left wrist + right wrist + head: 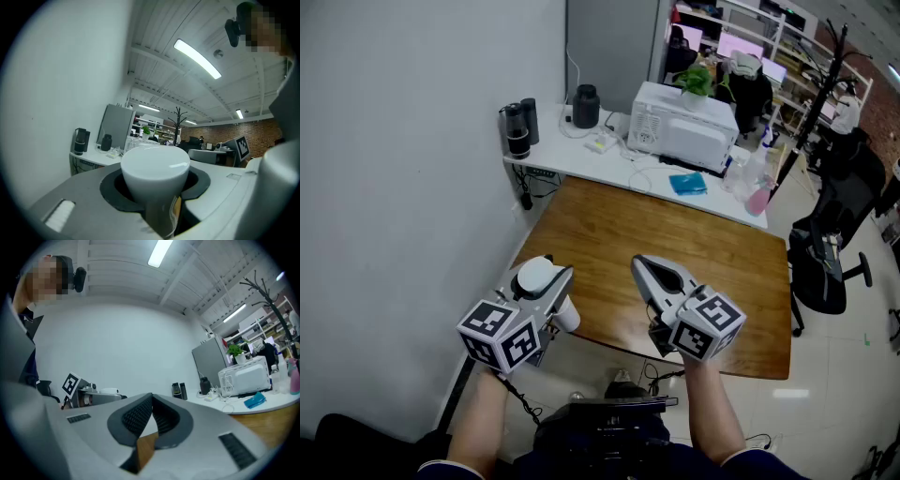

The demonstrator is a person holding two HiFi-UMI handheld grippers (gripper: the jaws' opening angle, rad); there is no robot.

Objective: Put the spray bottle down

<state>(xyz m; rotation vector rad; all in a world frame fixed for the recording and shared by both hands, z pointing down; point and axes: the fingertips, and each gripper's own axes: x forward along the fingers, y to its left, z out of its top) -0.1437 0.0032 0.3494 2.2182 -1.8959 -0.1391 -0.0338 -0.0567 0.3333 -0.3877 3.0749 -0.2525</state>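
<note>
My left gripper (549, 275) is shut on a white spray bottle (537, 277), held level over the near left corner of the wooden table (675, 253). In the left gripper view the bottle's white rounded top (155, 172) fills the gap between the dark pads, and a paler body with a label hangs below the jaws. My right gripper (639, 263) is beside it, to the right, over the table's near edge. Its jaws are shut, the ribbed pads (140, 416) meeting at the tips with nothing between them.
A white wall runs along the left. Behind the table, a white counter (581, 155) carries a microwave (684, 122), two black containers (517, 127), a blue cloth (688, 184) and a pink bottle (758, 199). A black office chair (825, 253) stands at the right.
</note>
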